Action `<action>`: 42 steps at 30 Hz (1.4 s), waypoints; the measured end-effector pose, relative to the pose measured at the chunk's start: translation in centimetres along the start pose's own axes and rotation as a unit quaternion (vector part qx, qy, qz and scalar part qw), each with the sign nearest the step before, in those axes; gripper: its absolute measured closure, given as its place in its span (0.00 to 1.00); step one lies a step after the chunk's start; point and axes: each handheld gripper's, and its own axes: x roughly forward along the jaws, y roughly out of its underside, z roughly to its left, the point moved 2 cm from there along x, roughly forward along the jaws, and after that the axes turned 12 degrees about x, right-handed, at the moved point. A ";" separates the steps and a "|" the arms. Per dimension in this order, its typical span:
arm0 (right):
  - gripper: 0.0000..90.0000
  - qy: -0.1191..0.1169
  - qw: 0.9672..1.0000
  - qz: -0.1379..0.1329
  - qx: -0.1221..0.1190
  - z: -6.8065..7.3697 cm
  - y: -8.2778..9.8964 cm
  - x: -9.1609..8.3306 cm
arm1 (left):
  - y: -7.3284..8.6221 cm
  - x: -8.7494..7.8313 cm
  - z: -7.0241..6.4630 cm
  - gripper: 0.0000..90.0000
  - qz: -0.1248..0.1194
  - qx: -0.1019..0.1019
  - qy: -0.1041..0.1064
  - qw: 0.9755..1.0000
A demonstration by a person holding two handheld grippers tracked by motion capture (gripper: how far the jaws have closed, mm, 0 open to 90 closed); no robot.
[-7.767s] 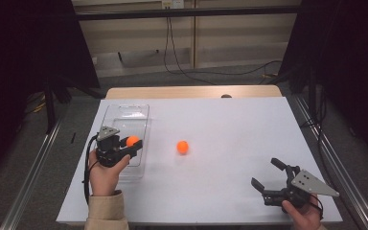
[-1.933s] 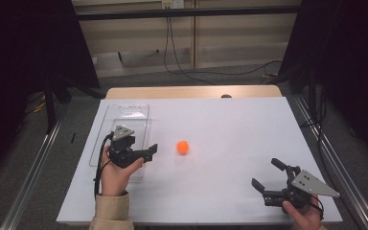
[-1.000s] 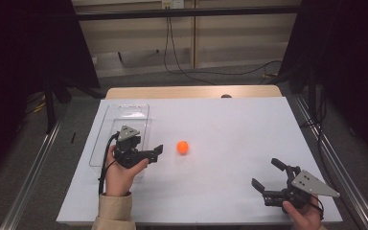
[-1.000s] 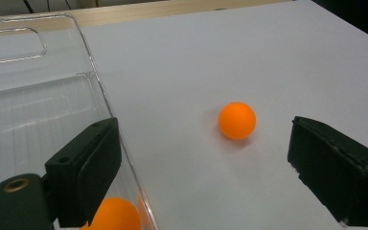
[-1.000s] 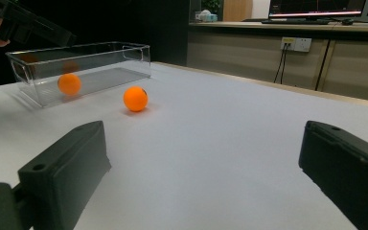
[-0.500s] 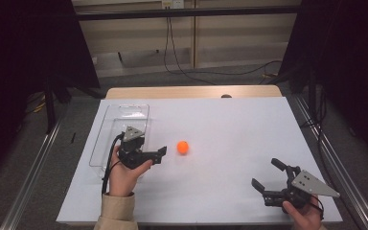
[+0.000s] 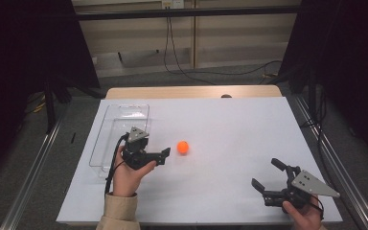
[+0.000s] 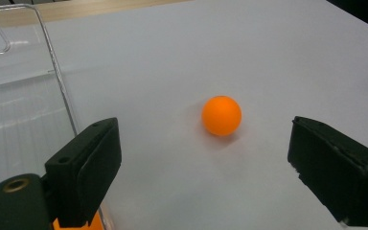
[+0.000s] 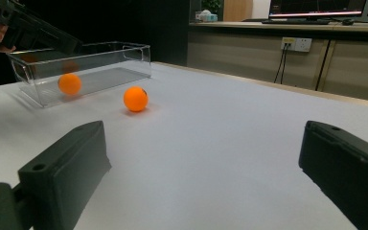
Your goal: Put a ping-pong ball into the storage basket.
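Landmark: clear plastic bin (image 7: 124, 115) at the left side of the white table (image 7: 230, 124).

Left gripper (image 7: 159, 154) sat just off the bin's right wall, near its front end, jaws spread wide with nothing between them. In the left gripper view the jaws framed the orange ball (image 8: 221, 115) but it lay ahead of them on the table, not touched by either one.

That orange ball rested on the bare table to the right of the bin, near it but clear of the wall, just past the left gripper's tips in the high view.

A second orange ball (image 9: 69, 83) sat inside the bin, on its floor, seen through the clear wall in the right gripper view.

Right gripper (image 7: 269, 178) was well apart from the bin, at the table's near right corner, resting low over the surface. Jaws spread wide, empty, pointed back toward the bin and the loose ball.
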 end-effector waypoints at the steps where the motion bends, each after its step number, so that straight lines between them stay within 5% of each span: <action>1: 0.03 0.000 1.000 0.001 0.000 0.0 0.0 0.0 | 0.0 0.1 -0.1 0.13 0.000 0.000 0.002 1.000; 42: 0.03 0.002 1.000 -0.001 0.003 -0.1 0.0 -0.1 | 0.5 3.6 -2.4 0.11 0.028 0.032 0.022 0.999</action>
